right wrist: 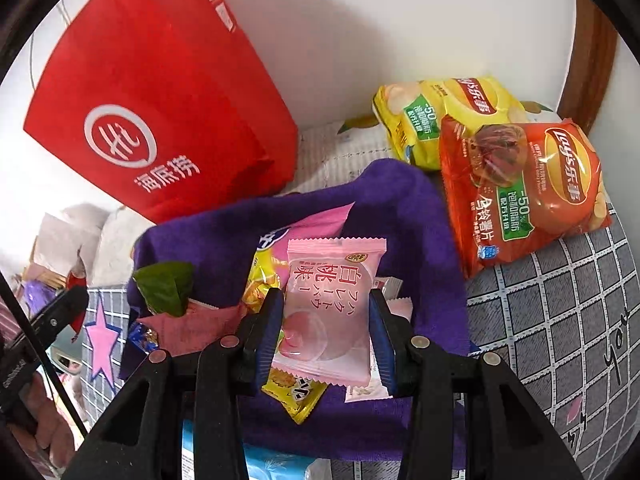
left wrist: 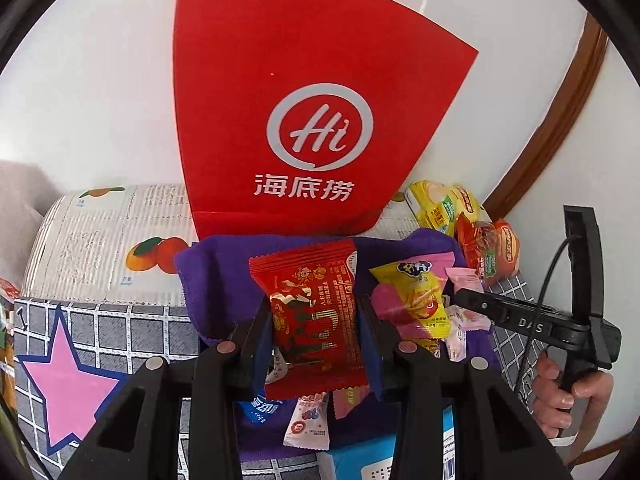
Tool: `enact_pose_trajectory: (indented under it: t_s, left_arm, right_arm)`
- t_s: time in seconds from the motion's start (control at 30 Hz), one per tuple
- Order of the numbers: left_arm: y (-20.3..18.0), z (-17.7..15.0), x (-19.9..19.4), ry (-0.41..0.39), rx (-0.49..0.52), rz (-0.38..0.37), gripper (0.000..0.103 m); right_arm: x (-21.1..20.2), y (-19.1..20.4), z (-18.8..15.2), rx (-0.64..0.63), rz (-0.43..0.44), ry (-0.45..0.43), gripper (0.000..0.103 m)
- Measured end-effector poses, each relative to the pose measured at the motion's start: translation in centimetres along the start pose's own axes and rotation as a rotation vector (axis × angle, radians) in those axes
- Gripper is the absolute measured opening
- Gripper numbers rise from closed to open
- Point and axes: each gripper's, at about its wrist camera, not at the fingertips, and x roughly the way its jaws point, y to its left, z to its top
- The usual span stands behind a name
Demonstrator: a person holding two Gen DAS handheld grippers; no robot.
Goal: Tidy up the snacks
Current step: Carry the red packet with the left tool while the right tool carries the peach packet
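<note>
My left gripper [left wrist: 316, 320] is shut on a red snack packet [left wrist: 316, 312], held over a purple cloth [left wrist: 216, 272] with several small snacks on it. My right gripper [right wrist: 326, 316] is shut on a pink peach-flavour packet [right wrist: 330, 312] above the same purple cloth [right wrist: 404, 208]. A yellow fries packet [left wrist: 416, 292] and pink wrappers [left wrist: 466, 316] lie right of the red packet. The right gripper [left wrist: 480, 300] reaches in from the right in the left wrist view, a hand [left wrist: 568, 396] on its handle. A tall red paper bag [left wrist: 304, 120] stands behind the cloth, also seen as the red bag [right wrist: 160, 112].
Two Lay's crisp bags, yellow [right wrist: 440, 116] and orange-red [right wrist: 528, 192], lie at the back right by the white wall. A grey checked tablecloth [right wrist: 560, 300] with a pink star [left wrist: 68, 384] covers the table. A green wrapper [right wrist: 166, 288] sits at the cloth's left edge.
</note>
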Motion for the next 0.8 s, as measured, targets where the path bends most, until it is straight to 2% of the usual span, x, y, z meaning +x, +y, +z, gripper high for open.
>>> enact_pose_trajectory:
  t_s: [0.8]
  left_arm:
    - [-1.2,-0.5,0.5,0.024,0.023,-0.001,0.036]
  right_arm:
    - [0.4,0.8,-0.1,-0.038,-0.042,0.006,0.046]
